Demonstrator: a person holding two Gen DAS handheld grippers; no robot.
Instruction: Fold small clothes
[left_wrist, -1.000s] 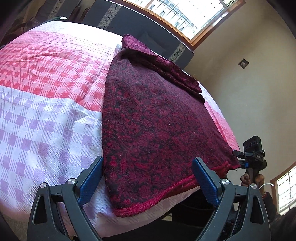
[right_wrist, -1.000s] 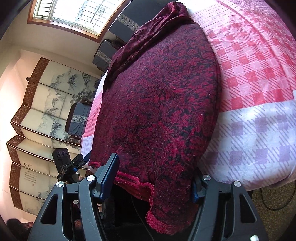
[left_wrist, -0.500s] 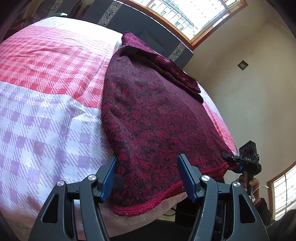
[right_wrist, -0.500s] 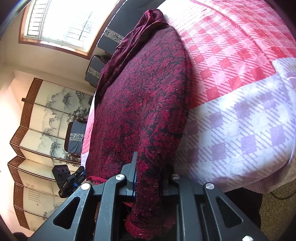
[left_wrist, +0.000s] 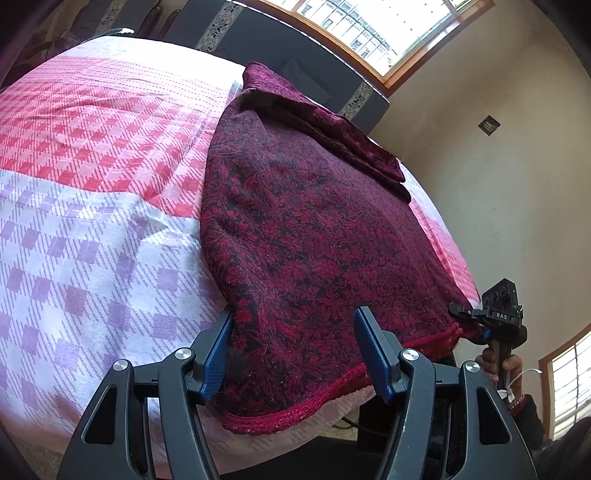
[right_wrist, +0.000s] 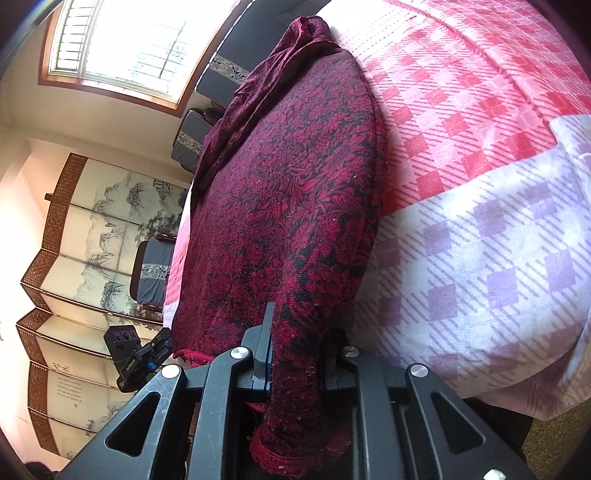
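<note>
A dark red floral garment (left_wrist: 306, 229) lies flat on a pink and lilac checked bedspread (left_wrist: 92, 206), its hem at the near edge of the bed. My left gripper (left_wrist: 295, 350) is open, its blue pads on either side of the garment's near left hem corner. My right gripper (right_wrist: 299, 354) is shut on the garment's (right_wrist: 288, 206) other hem corner, and cloth hangs down between its fingers. The right gripper also shows in the left wrist view (left_wrist: 495, 317), at the hem's far right corner. The left gripper shows in the right wrist view (right_wrist: 144, 358), at the hem's left end.
A dark headboard (left_wrist: 280, 51) and a window (left_wrist: 369, 26) lie beyond the bed. A painted folding screen (right_wrist: 77, 266) and dark cushioned chairs (right_wrist: 151, 273) stand at the bed's side. The bedspread (right_wrist: 480, 184) spreads wide beside the garment.
The right gripper closed on its hem corner and lifted the cloth. The left gripper moved forward over its corner and its jaws narrowed, still open.
</note>
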